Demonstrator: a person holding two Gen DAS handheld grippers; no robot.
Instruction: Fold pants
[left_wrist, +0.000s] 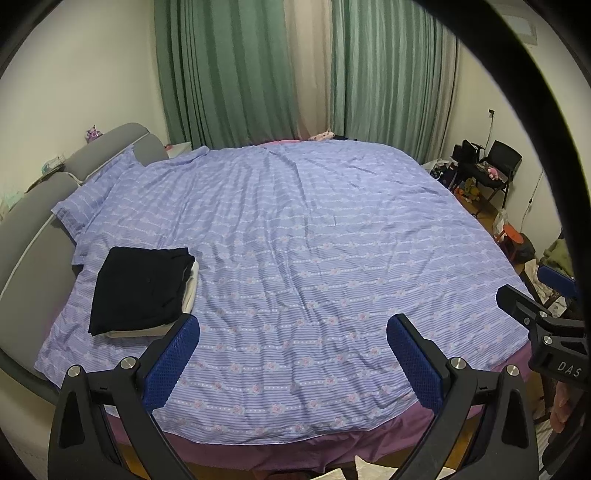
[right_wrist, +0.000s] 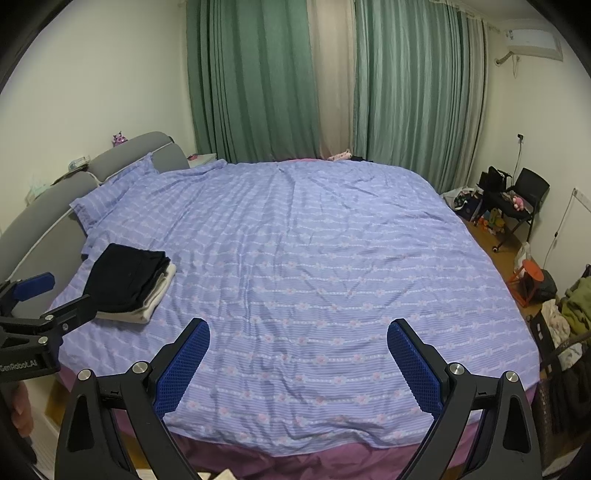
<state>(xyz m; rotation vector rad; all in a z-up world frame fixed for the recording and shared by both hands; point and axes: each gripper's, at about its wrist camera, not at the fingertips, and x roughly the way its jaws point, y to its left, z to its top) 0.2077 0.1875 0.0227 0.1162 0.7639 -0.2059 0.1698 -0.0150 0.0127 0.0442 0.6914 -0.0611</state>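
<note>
folded pants, black, lie on top of a small stack of cream-coloured folded garments at the lower left of the left wrist view, on the bed near its grey headboard. bed cover is blue-violet with pale stripes and small pink flowers (wrinkled across the middle), and a purple under-sheet shows along the lower edge of the frame. left tongs hover over the near edge of the bed at the bottom of the frame, the blue-padded fingers spread wide apart and holding nothing. right tongs, seen in the right wrist view, hang likewise above the near edge, pads apart and empty. each pair of tongs appears at the side of the other's view: the right pair at the right edge of the left wrist view, the left pair at the left edge of the right wrist view, just in front of the folded stack. green curtains with a beige panel between them fill the upper centre. black chair with bags and toys stands at the right of the frame on a wooden floor, and an orange stool sits lower down the same side. wall air conditioner occupies the upper right corner.
</note>
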